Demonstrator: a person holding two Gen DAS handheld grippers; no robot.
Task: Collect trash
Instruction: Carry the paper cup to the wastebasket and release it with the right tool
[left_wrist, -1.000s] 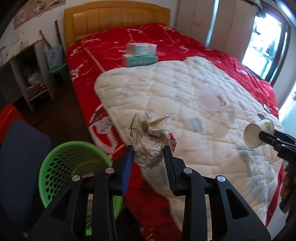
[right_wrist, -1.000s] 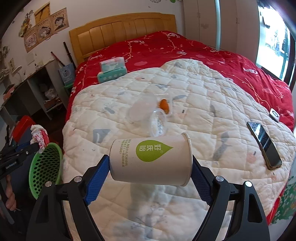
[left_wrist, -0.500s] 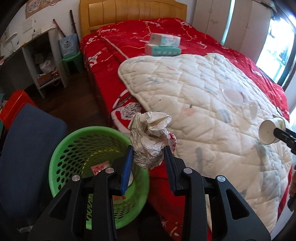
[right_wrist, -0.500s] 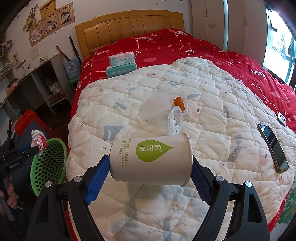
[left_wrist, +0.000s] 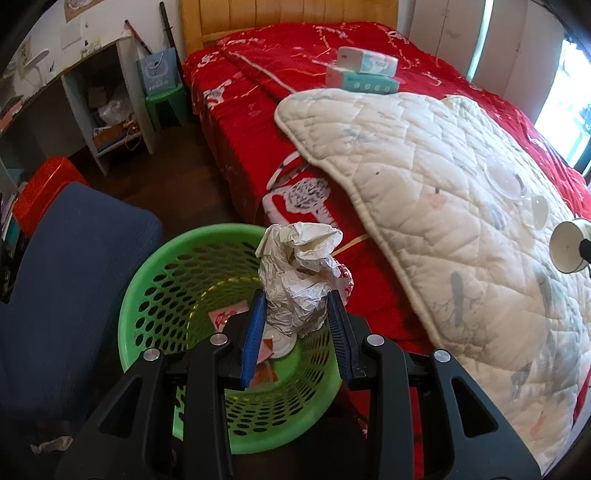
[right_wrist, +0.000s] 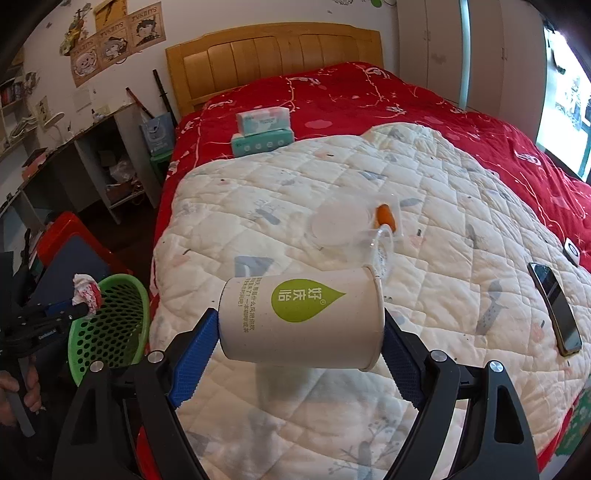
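The left gripper (left_wrist: 297, 314) has its jaws closed on a crumpled wad of paper (left_wrist: 301, 277), which is held in the air over the open mouth of the green perforated basket (left_wrist: 155, 295) on the floor beside the bed; a few scraps already lie in the basket's bottom. The right gripper (right_wrist: 301, 332) has its jaws clamped on a white paper cup (right_wrist: 299, 319) with a green leaf logo, held sideways above the white quilt (right_wrist: 424, 295). Further out on the quilt lie a clear plastic container (right_wrist: 354, 227) with something orange inside and, to the right, a phone (right_wrist: 556, 308). Beyond the quilt, two tissue packs (right_wrist: 263, 131) are stacked on the red bedspread (right_wrist: 351, 96), before the wooden headboard (right_wrist: 273, 55).
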